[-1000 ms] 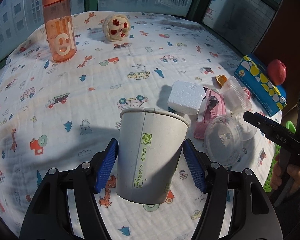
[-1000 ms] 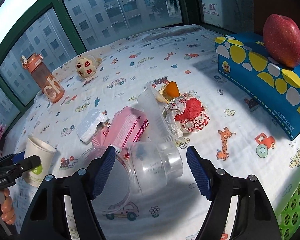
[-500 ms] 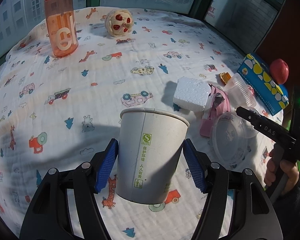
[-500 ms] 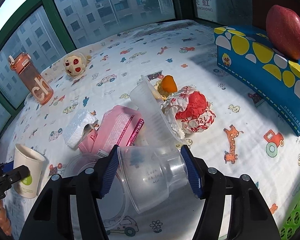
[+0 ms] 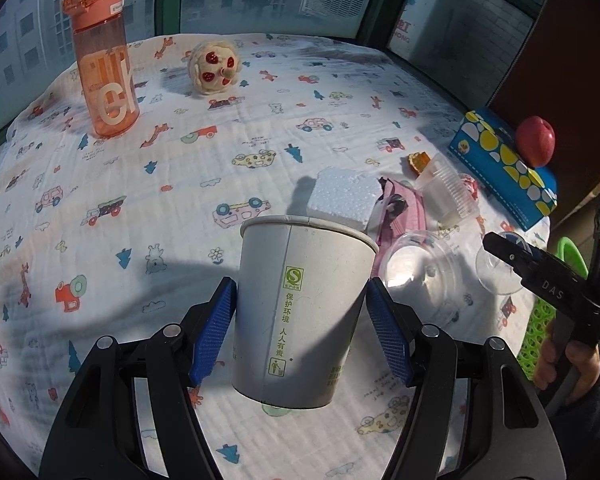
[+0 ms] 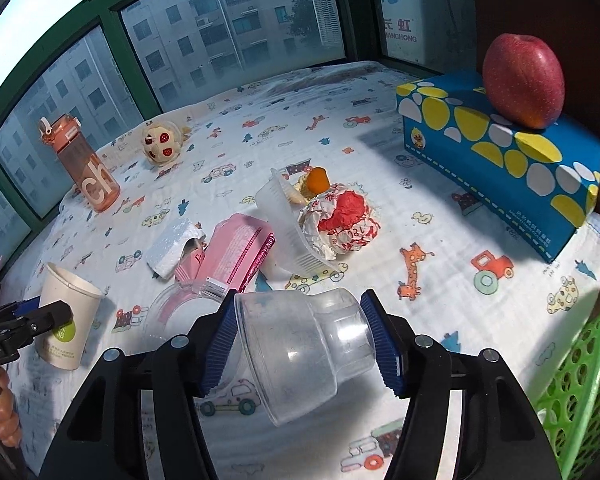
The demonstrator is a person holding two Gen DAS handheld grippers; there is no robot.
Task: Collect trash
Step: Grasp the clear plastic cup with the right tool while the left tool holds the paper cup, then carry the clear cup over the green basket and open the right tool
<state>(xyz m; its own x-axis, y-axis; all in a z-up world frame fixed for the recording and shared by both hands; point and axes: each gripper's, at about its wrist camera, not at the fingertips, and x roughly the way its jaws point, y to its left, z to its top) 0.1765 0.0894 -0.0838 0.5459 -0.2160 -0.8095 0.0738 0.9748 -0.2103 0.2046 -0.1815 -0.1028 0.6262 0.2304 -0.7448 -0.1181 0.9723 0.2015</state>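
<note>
Two grippers work above a cartoon-print cloth: the left gripper clamps an upright white paper cup, while the right gripper squeezes a tilted clear plastic cup, lifted clear of the cloth.

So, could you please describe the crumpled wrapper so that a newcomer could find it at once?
Start at the blue tissue box with the apple on top. Left of it, on the cloth, lies the crumpled wrapper, against a tipped clear cup. It alone is white paper with a red patch.
</note>
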